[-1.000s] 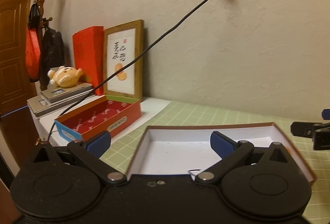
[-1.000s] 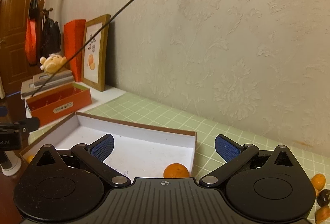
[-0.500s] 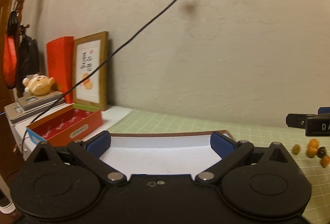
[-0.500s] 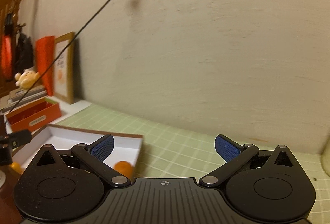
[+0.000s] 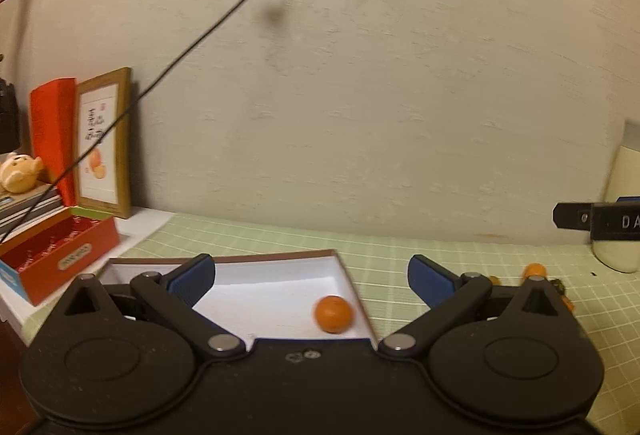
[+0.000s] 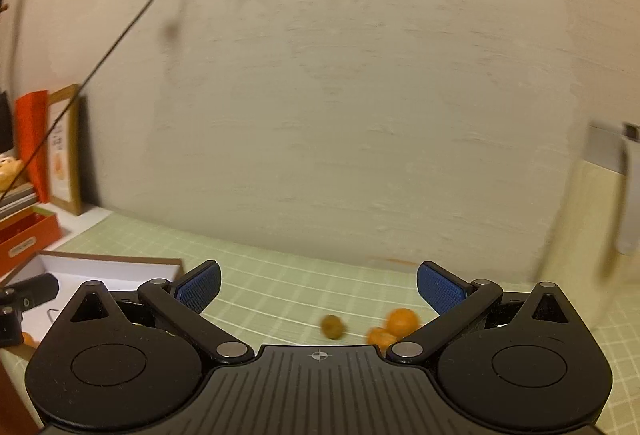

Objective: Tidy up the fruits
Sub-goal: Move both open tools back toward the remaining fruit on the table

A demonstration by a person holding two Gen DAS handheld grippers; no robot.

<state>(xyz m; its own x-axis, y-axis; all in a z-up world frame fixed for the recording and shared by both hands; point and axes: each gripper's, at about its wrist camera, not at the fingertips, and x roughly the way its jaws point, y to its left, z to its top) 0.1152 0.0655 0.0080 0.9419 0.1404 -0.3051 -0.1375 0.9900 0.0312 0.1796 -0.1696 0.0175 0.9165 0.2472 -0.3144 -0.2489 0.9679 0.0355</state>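
Left wrist view: one orange sits in white box; both hand-held grippers spread wide, holding nothing; more fruits wait on surface.

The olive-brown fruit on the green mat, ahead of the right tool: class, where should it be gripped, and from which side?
Grip the olive-brown fruit across its middle, coming from above and the near side. It is small, roundish and lies apart from the orange fruits on its right, so the open right tool has room for a finger on either side.

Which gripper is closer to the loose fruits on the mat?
Right. The right gripper hangs open just above the loose fruits; the left gripper is over the white box.
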